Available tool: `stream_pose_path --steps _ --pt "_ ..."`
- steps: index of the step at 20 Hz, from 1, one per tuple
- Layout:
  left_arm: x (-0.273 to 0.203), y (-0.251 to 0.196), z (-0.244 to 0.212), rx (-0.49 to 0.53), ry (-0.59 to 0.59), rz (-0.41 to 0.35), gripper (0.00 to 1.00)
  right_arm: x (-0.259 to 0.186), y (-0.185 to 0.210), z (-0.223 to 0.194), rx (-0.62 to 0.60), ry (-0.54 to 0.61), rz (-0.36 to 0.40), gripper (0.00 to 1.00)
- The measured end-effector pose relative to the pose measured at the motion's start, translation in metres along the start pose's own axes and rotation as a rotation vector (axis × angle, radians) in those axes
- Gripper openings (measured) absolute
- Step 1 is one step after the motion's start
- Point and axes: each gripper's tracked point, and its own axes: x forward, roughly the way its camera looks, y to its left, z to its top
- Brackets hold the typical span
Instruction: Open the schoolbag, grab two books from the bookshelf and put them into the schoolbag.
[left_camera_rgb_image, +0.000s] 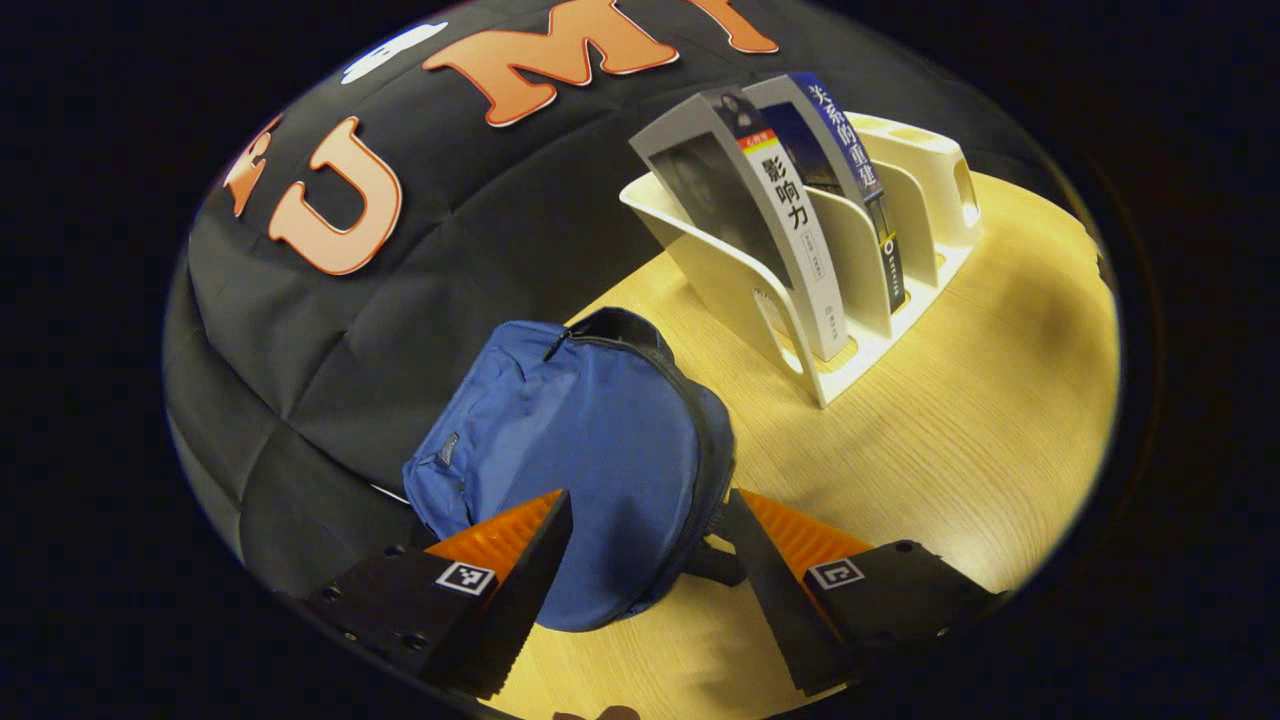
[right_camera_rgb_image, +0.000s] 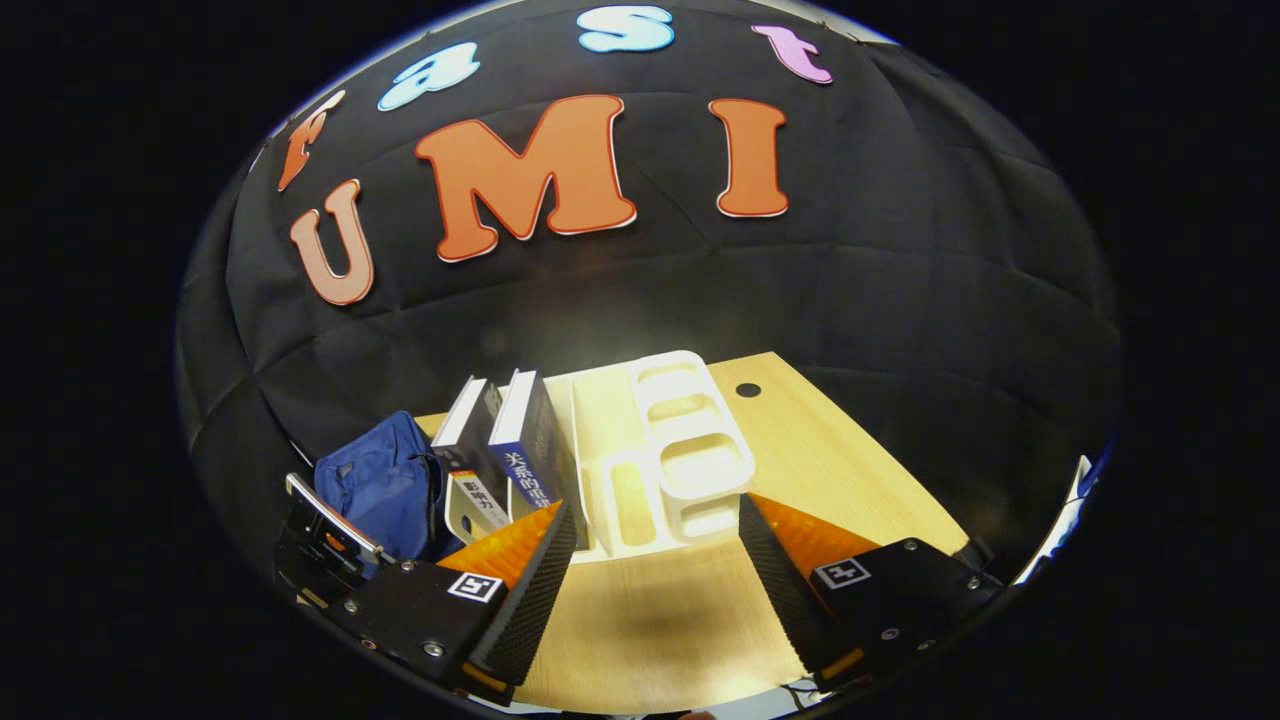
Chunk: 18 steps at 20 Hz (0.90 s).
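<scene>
Blue fabric schoolbag (left_camera_rgb_image: 580, 460) lies flat on the pale wood-grain table (left_camera_rgb_image: 960, 430), zipper closed, against the black cloth wall. Left gripper (left_camera_rgb_image: 645, 545) hovers just above the bag, fingers spread wide, ridged pads, holding nothing. Cream moulded plastic bookshelf (left_camera_rgb_image: 900, 230) with curved dividers stands beside the bag; two books (left_camera_rgb_image: 790, 210) lean in its slots, glossy spines. Right gripper (right_camera_rgb_image: 655, 560) is spread apart too, empty, facing the bookshelf (right_camera_rgb_image: 680, 450).

My left gripper (left_camera_rgb_image: 645, 530) held level with jaws spread wide, nothing between the fingers, my right gripper (right_camera_rgb_image: 655, 535) likewise parted (about as wide), both fingers free of contact
</scene>
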Motion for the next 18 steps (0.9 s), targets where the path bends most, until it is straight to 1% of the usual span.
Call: stream_pose_path --steps 1,2,3,4,5,6,7,9,10,11,12,13,14,16,17,18 --pt "0.032 0.0 0.004 -0.018 0.008 -0.003 0.98 0.001 -0.004 -0.002 0.0 0.007 -0.008 0.97" --pt "0.054 -0.007 0.015 -0.11 -0.045 -0.014 0.98 0.002 -0.006 -0.004 0.0 0.013 -0.014 0.97" --pt "0.078 -0.002 0.014 -0.154 -0.062 -0.011 0.98 0.003 -0.008 -0.006 0.0 0.021 -0.017 0.97" --pt "0.111 0.008 0.002 -0.186 -0.075 -0.003 0.98 0.003 -0.008 -0.008 0.0 0.031 -0.016 0.97" --pt "0.137 0.023 -0.012 -0.179 -0.059 0.006 0.98 0.004 -0.008 -0.011 -0.001 0.039 -0.013 0.97" --pt "0.159 0.034 -0.026 -0.147 -0.041 0.026 0.98 0.005 -0.006 -0.013 -0.004 0.046 -0.009 0.97" --pt "0.173 0.04 -0.037 -0.123 -0.03 0.022 0.98 0.005 -0.004 -0.014 -0.008 0.051 -0.002 0.97" --pt "0.125 0.051 -0.029 -0.064 -0.025 0.05 0.94 0.007 0.0 -0.017 -0.021 0.06 0.011 0.97" --pt "0.095 0.059 -0.016 -0.041 -0.036 0.065 0.94 0.008 0.003 -0.017 -0.029 0.063 0.02 0.97" --pt "0.085 0.065 -0.01 -0.03 -0.045 0.074 0.94 0.009 0.007 -0.017 -0.035 0.065 0.028 0.97" --pt "0.082 0.066 -0.007 -0.028 -0.046 0.066 0.93 0.01 0.009 -0.018 -0.039 0.068 0.034 0.97" --pt "0.084 0.057 -0.008 -0.03 -0.035 0.044 0.91 0.011 0.01 -0.019 -0.041 0.071 0.039 0.97" --pt "0.09 0.043 -0.011 -0.02 -0.015 0.032 0.76 0.01 0.011 -0.019 -0.042 0.075 0.043 0.97" --pt "0.097 0.012 -0.001 0.012 0.007 0.025 0.48 0.009 0.011 -0.019 -0.044 0.074 0.047 0.97" --pt "0.1 -0.007 0.004 0.025 0.029 0.017 0.28 0.009 0.009 -0.018 -0.045 0.072 0.044 0.97" --pt "0.115 -0.025 0.004 0.034 0.064 0.002 0.17 0.008 0.008 -0.019 -0.045 0.071 0.043 0.97"
